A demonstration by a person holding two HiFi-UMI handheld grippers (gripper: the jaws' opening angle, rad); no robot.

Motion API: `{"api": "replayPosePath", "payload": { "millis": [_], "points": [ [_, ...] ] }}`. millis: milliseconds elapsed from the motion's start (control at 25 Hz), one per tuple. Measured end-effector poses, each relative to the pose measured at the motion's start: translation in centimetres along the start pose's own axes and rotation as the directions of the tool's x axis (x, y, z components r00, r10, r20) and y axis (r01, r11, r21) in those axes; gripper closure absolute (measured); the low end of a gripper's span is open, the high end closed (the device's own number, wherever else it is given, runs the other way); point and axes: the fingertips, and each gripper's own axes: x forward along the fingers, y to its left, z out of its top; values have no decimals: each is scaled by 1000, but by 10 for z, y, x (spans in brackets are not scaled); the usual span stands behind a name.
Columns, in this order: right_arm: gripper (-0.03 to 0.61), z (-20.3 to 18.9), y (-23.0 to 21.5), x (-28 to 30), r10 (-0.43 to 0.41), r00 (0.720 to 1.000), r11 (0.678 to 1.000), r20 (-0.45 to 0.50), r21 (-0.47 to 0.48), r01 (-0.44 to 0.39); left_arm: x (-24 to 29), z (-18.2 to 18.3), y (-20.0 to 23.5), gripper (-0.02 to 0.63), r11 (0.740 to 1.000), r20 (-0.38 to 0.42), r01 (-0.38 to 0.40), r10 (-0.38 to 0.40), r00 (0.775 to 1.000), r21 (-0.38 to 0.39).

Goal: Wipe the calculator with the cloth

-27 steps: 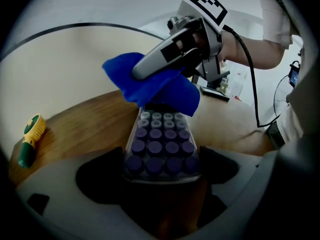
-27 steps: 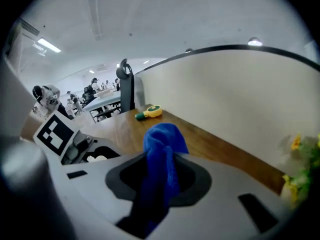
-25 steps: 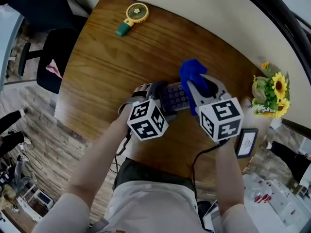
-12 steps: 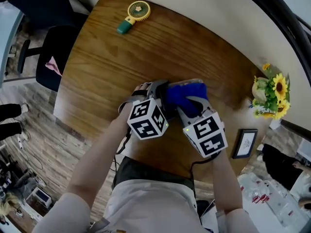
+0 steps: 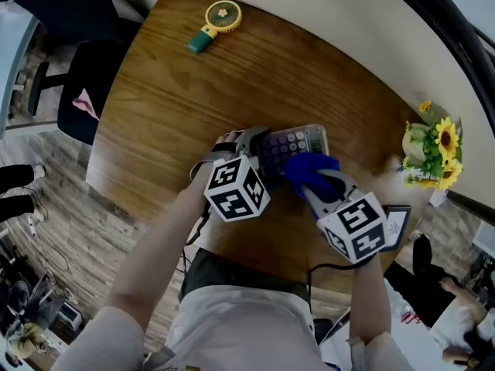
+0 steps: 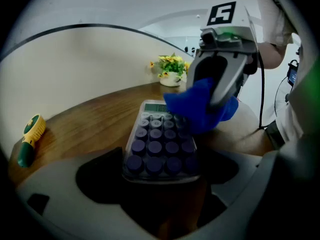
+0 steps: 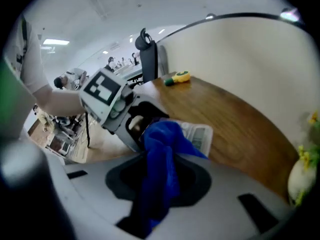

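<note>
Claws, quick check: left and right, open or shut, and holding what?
Left claw: shut on the calculator, gripping its near end.
Right claw: shut on the blue cloth.

1. This looks like an office: my wooden bench (image 5: 201, 91) has a black swivel chair (image 5: 89, 91) at its left.
2. Ceiling strip lights (image 7: 55, 42) shine over people (image 7: 70, 76) far off.
3. A plank floor (image 5: 46, 207) lies below, and potted sunflowers (image 5: 437, 141) stand at the bench's right.

Bright even indoor light, fisheye edges, blurred foreground
</note>
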Motion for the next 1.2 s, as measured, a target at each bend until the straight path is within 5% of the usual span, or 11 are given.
{"api": "replayPosePath", "payload": {
  "millis": [240,400,760,1000,1200],
  "points": [
    [472,74,-64,-33,-201,946,978,255,103,180,-1,0,0,130,1000,4,3,-3,1000,0],
    [472,102,-55,-12,-177,924,982,339,122,143,0,0,0,130,1000,4,3,-3,1000,1],
    [474,67,11,56,-27,994,998,110,-54,34,-1,0,1,130,1000,9,1,-1,1000,1],
    [477,37,33,47,122,992,992,19,-17,-122,-1,0,0,130,1000,10,5,-5,1000,6],
    [477,15,27,34,153,986,988,-68,3,-153,-1,0,0,130,1000,12,4,-4,1000,4]
  ]
}}
